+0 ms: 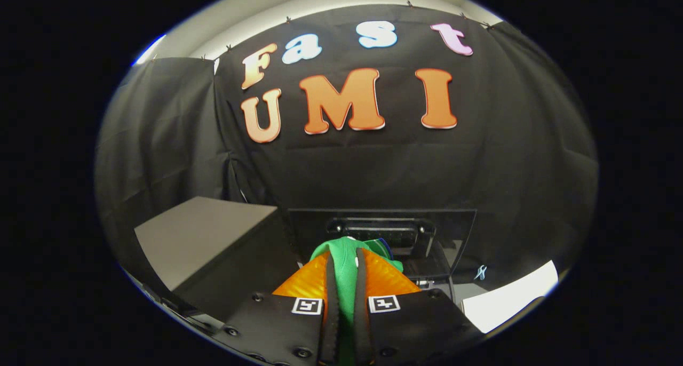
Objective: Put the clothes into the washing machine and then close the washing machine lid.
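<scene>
Tongs (346, 259) nearly closed, both fingers pinching a green garment (344, 272) so it can be carried without dropping. Washing machine (397, 238), probably lid up, sits at 12 o'clock just beyond the fingers; grey box (205, 238) at 10 o'clock.

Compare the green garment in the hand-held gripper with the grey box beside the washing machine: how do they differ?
The green garment is soft and bunched up; the grey box is rigid with a flat top. The garment is pinched between the fingers of the hand-held gripper, lifted up, while the box rests beside the washing machine, untouched. The garment is bright; the box is dull.
</scene>
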